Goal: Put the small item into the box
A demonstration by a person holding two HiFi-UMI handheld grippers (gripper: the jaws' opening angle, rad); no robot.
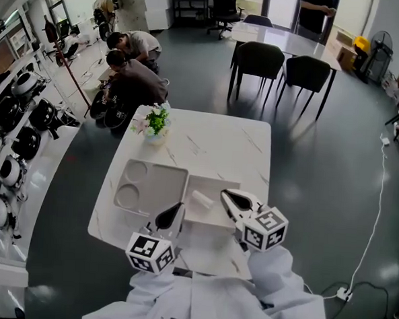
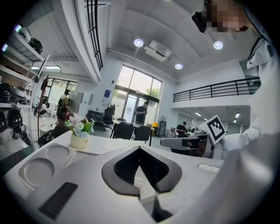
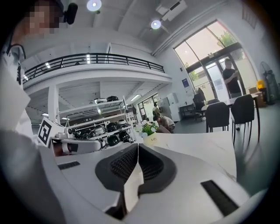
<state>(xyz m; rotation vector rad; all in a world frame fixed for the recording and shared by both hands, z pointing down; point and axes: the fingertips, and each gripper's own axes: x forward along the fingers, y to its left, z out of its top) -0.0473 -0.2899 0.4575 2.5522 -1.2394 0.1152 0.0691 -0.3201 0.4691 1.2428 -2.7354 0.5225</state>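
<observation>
Looking down in the head view, I see a white marble-patterned table [image 1: 214,139]. On it lies an open pale grey moulded box [image 1: 161,180]. Its left half has two round wells and a larger rectangular compartment, and its right half is a flat panel. The small white oblong item [image 1: 202,199] lies on that flat panel, close to the compartment half and not inside any compartment. My left gripper [image 1: 180,207] hangs over the box's near edge. My right gripper [image 1: 226,194] is just to the right of the item, and I cannot tell from here whether it touches it. A small pot of white and green flowers [image 1: 154,127] stands near the table's far-left corner, beyond the box.

In the left gripper view, my jaws are together, with the dark pads meeting at the tips. Past them the box's round wells lie on the left with the flower pot behind. On the right, the right gripper shows its black-and-white marker cube [image 2: 215,127].

In the right gripper view, these jaws are closed too, pad against pad at the tips. The left gripper shows at the left, in front of shelves of helmets [image 3: 105,129]. The table runs off to the right toward dark chairs [image 3: 227,116].
</observation>
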